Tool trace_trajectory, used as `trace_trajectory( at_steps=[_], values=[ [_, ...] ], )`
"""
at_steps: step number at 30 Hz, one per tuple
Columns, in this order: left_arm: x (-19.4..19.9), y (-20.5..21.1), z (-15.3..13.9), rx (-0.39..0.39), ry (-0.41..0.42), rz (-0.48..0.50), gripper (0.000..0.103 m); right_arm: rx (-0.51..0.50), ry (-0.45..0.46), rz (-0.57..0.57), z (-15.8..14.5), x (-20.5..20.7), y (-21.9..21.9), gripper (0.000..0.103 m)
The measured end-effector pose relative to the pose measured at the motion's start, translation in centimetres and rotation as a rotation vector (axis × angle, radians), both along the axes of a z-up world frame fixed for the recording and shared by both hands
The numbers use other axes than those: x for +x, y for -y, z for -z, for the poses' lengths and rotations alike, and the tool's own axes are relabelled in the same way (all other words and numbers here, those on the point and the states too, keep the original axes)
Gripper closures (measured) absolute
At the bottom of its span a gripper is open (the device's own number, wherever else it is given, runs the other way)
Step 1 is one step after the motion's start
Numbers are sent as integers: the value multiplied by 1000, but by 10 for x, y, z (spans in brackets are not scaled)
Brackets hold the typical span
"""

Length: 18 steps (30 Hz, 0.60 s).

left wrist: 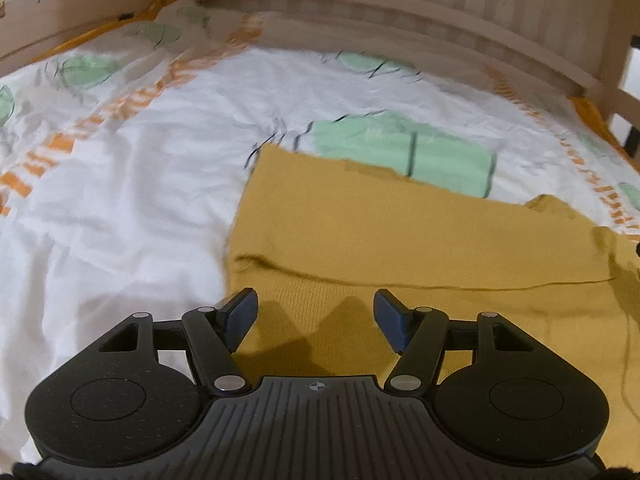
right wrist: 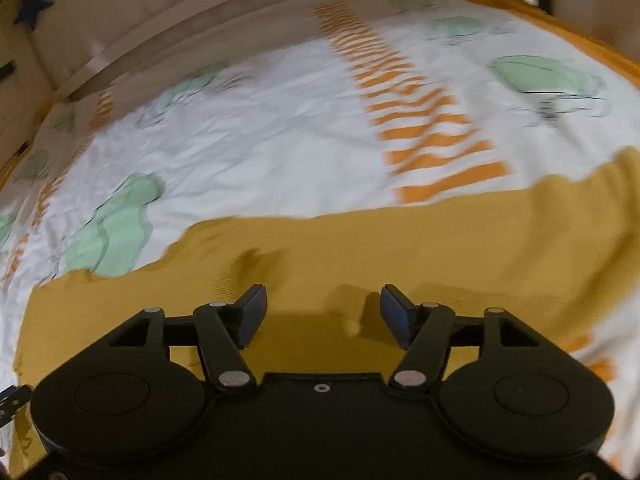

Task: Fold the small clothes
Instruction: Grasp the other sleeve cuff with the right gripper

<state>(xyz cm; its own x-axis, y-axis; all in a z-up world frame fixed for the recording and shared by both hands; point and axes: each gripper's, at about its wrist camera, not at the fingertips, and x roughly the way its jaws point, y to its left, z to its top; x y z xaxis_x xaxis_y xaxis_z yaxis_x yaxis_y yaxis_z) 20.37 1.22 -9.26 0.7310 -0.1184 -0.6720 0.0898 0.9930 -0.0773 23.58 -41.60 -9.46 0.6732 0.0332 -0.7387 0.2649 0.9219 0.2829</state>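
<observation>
A mustard-yellow knit garment (left wrist: 400,224) lies flat on the bed, with a folded layer whose edge runs across it just beyond my left fingers. My left gripper (left wrist: 316,312) is open and empty, hovering over the garment's near left part. The same garment (right wrist: 400,248) fills the lower half of the right wrist view. My right gripper (right wrist: 323,308) is open and empty, just above the cloth, with its shadow under the fingers.
The garment lies on a white bed sheet (left wrist: 132,184) printed with green shapes and orange stripes. A wooden bed rail (left wrist: 400,12) curves along the far side, and also shows in the right wrist view (right wrist: 200,32). A loose yellow thread (left wrist: 626,344) trails at the right.
</observation>
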Motion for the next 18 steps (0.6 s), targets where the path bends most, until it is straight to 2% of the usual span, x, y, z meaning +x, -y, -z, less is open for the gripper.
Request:
trace_trajectory(
  at_steps=[7, 14, 18],
  values=[
    [-11, 23, -12, -24, 80, 138, 41, -44, -13, 200, -2, -23, 93, 36],
    [-14, 42, -7, -22, 96, 194, 41, -22, -28, 487, -3, -48, 196, 36],
    [-14, 50, -3, -13, 85, 224, 41, 20, -54, 621, 9, -60, 237, 36]
  ],
)
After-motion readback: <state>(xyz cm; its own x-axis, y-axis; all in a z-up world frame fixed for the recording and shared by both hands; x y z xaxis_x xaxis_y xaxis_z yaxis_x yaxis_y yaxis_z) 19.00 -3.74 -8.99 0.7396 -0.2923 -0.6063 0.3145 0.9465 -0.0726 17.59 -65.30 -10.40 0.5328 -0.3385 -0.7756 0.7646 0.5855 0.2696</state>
